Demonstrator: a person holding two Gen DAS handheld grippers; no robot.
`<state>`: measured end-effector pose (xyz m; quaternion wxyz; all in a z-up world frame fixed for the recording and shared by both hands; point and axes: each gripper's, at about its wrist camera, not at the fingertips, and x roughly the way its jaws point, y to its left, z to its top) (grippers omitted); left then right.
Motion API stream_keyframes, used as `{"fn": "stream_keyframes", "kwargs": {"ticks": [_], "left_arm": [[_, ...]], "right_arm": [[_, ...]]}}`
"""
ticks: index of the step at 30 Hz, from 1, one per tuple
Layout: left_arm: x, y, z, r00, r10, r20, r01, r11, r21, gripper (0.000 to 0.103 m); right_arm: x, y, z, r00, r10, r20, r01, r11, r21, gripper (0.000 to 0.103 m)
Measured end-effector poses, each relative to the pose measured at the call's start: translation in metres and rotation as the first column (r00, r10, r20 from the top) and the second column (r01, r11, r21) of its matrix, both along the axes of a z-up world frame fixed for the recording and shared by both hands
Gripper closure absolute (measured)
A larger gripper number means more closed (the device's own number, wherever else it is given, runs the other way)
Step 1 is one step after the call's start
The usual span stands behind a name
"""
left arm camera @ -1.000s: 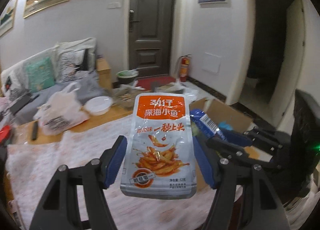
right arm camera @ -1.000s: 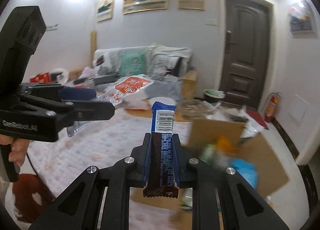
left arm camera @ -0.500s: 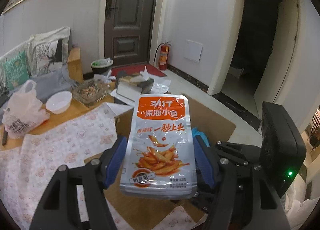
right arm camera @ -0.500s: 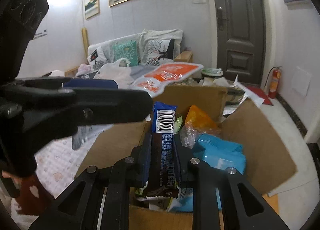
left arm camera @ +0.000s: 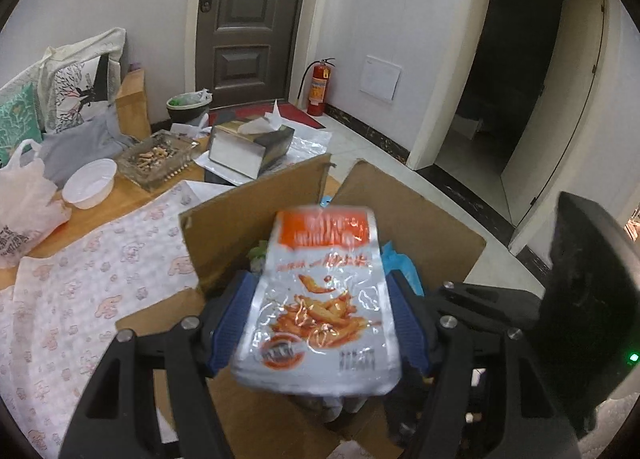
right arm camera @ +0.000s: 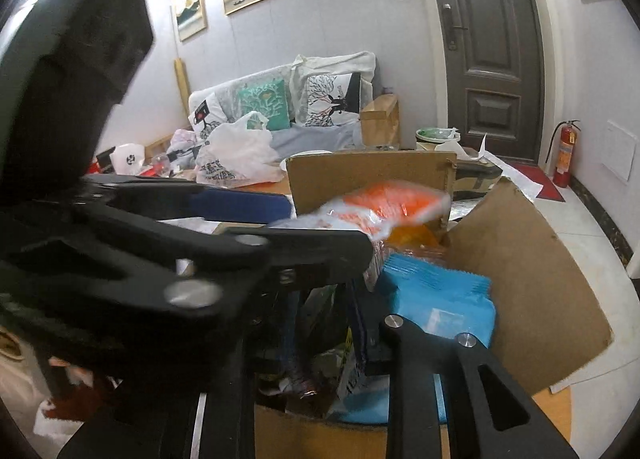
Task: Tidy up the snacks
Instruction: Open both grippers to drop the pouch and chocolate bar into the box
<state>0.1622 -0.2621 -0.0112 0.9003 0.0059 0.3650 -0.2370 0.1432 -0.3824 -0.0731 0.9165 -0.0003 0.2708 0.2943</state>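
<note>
The orange-and-silver snack pouch sits clamped between the blue pads of the left tool, tilted downward above the open cardboard box, its printed face blurred. One blue packet lies inside the box. The right tool also angles down into the box, jaws nearly together, with a dark wrapper between them; the left tool crosses in front and hides the grip. The box stands beside the desk with its patterned cloth
</note>
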Motion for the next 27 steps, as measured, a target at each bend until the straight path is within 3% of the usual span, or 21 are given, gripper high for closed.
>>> {"fn": "stream_keyframes", "kwargs": {"ticks": [13,20,24,27], "left_arm": [[0.011,-0.002,-0.012,0.999,-0.002,-0.039,0.002,1.0,-0.015,0.038],[0.002,0.009,-0.001,1.0,0.011,-0.006,-0.011,1.0,-0.029,0.038],[-0.013,0.021,0.01,0.999,0.036,0.04,-0.035,0.999,-0.026,0.029],[-0.029,0.034,0.019,0.993,0.075,0.096,-0.072,0.997,-0.032,0.02]], "right_arm": [[-0.017,-0.011,0.001,1.0,-0.016,0.012,0.016,0.999,-0.035,0.079],[-0.026,-0.007,0.005,1.0,-0.018,0.019,0.018,0.999,-0.039,0.07],[-0.027,-0.006,0.009,1.0,-0.023,0.02,0.023,0.999,-0.03,0.067],[-0.032,-0.005,0.017,0.999,-0.019,0.038,0.02,1.0,-0.017,0.056]]}}
